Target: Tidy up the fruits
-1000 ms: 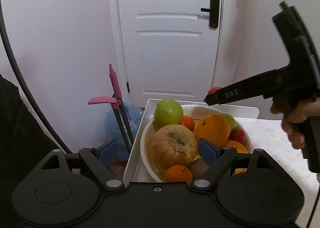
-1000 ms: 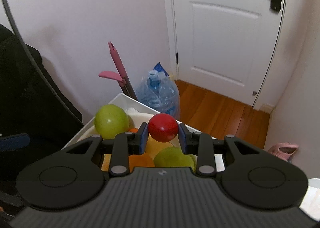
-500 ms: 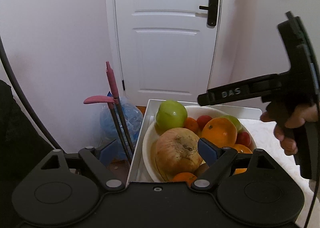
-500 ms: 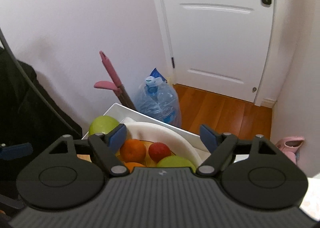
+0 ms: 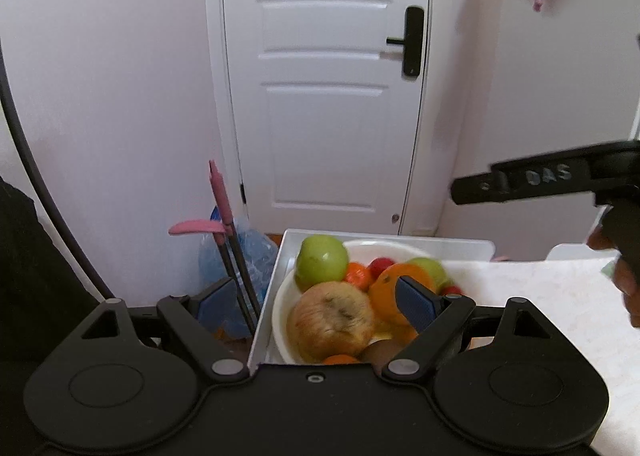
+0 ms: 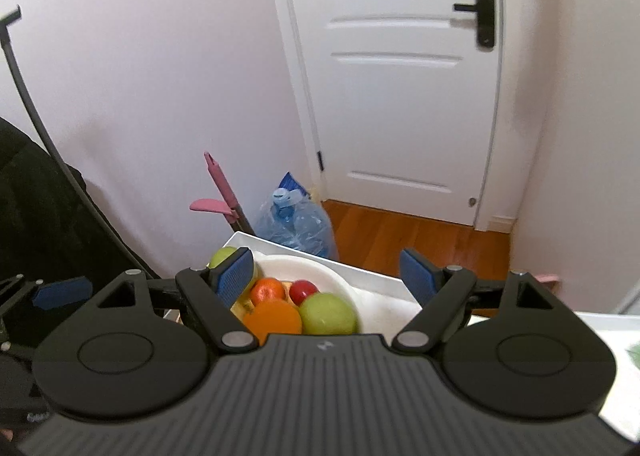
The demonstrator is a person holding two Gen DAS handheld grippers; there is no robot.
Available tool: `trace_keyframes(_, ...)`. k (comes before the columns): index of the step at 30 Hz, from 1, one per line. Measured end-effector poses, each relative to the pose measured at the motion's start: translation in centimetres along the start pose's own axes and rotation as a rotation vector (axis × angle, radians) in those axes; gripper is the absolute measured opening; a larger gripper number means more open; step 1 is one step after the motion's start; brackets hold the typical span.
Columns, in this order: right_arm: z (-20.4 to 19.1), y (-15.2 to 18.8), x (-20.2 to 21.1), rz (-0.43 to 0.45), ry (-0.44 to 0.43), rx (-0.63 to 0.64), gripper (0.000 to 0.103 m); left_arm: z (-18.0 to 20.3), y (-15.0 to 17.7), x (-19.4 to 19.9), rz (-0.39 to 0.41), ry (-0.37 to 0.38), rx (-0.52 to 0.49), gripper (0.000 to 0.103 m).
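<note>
A white bowl (image 5: pixel 384 247) heaped with fruit stands in a white tray (image 5: pixel 460 246). In it lie a green apple (image 5: pixel 322 262), a brownish bruised apple (image 5: pixel 331 320), an orange (image 5: pixel 386 290), a mandarin (image 5: pixel 357 272) and a small red fruit (image 5: pixel 379 265). My left gripper (image 5: pixel 316 302) hovers open just before the bowl, nothing between its fingers. My right gripper (image 6: pixel 329 274) is open above the bowl's (image 6: pixel 340 272) near side; the red fruit (image 6: pixel 303 291) rests below beside a green apple (image 6: pixel 328 313) and an orange (image 6: pixel 273 316).
A white door (image 5: pixel 324 96) and pale walls lie beyond. Left of the tray stand a pink-handled tool (image 5: pixel 218 192) and a blue water jug (image 5: pixel 250 252) on the floor. A patterned tablecloth (image 5: pixel 540 296) spreads to the right. A hand (image 5: pixel 624 276) holds the right gripper's handle.
The right gripper let go of the small red fruit, which now rests in the bowl. It then opened wide and drew back up and to the right. The left gripper rose slightly.
</note>
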State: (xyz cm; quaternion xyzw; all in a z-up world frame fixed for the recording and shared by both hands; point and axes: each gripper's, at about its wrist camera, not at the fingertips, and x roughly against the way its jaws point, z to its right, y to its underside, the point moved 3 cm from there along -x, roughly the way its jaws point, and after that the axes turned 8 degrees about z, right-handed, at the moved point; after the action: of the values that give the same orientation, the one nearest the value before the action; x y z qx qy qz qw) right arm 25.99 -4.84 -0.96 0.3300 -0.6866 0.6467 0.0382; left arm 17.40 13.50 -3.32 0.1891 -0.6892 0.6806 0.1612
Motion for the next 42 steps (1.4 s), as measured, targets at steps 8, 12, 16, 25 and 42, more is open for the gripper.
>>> trace_keyframes(8,1.9,1.0,11.3,0.052,0.094,-0.004,0.095,3.7,-1.4,6.6,0.071,0.027,-0.034,0.090)
trace_keyframes(12,2.9,2.6,16.3,0.059,0.160,-0.028,0.098,5.2,-1.5,9.6,0.088,0.044,-0.040,0.090)
trace_keyframes(16,3.4,4.8,20.4,0.054,0.213,-0.033,0.101,6.6,-1.1,12.2,0.091,0.059,-0.040,0.092)
trace_keyframes(25,4.4,9.5,25.1,0.019,0.331,-0.059,0.103,8.9,1.3,15.9,0.085,0.080,-0.064,0.103)
trace_keyframes(42,5.1,11.5,27.1,0.036,0.382,-0.068,0.103,10.6,3.4,17.4,0.082,0.073,-0.083,0.103)
